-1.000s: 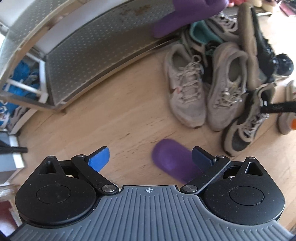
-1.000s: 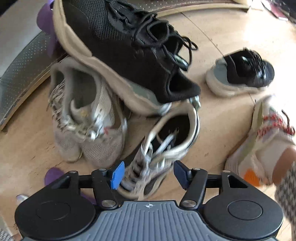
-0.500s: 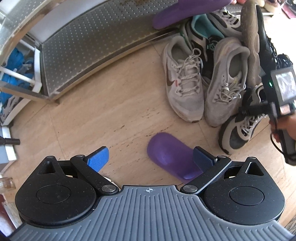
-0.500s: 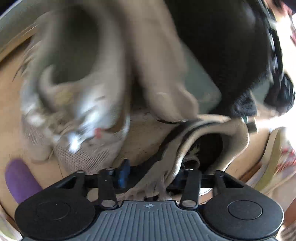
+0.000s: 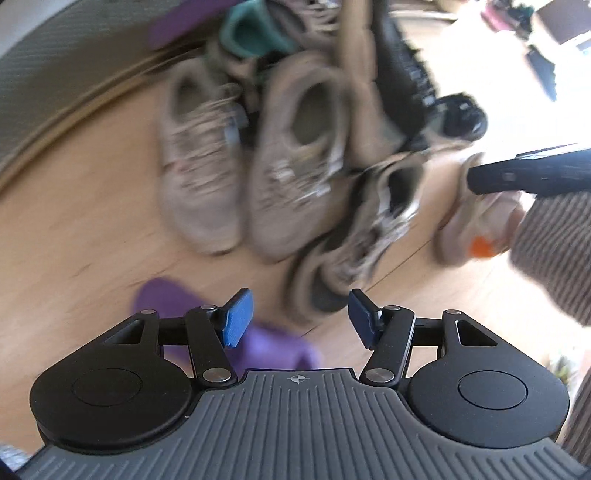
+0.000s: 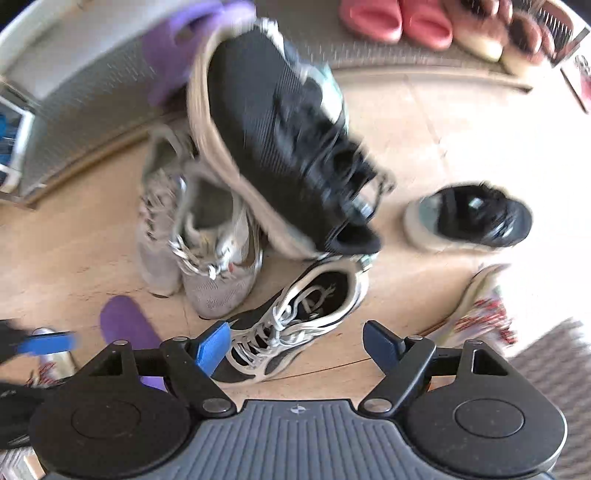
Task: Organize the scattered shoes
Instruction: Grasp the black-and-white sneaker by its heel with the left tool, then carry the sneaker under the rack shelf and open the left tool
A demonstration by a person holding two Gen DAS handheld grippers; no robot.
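**Both grippers hovered with fingers spread over the shoe pile**

The left gripper (image 5: pixel 301 319) hung above the pale wooden floor (image 5: pixel 92 221) with its blue-padded fingers (image 5: pixel 236 319) parted and nothing between them. The left wrist view was blurred. Just beneath the left finger lay a flat purple insole-shaped piece (image 5: pixel 159 299) on the floor. Ahead of the fingers sat a black-and-white laced running shoe (image 5: pixel 354 240), toe pointing toward the camera.

The right gripper (image 6: pixel 295 347) was likewise released, its fingers (image 6: pixel 214 345) wide apart and empty. The black-and-white running shoe (image 6: pixel 295 325) lay on the floor between and just past the fingertips, its toe beside the left pad; whether the pad touched it could not be told.

Behind that shoe stood a pair of worn grey mesh sneakers (image 6: pixel 207 251) side by side, touching each other. A large black knit sneaker with a beige sole (image 6: pixel 280 140) leaned tilted across the pile, resting on the grey pair and against a purple foam clog (image 6: pixel 177 48) that lay on a grey perforated metal shelf (image 6: pixel 81 110). A second black sneaker (image 6: pixel 469 221) lay apart to the right on the floor, and a cream shoe with red laces (image 6: pixel 480 310) lay near the right finger. Pink slide sandals (image 6: pixel 395 18) sat at the far edge of the shelf.

In the left wrist view, the other gripper's dark body (image 5: pixel 532 173) and a striped sleeve (image 5: pixel 554 251) showed at the right.
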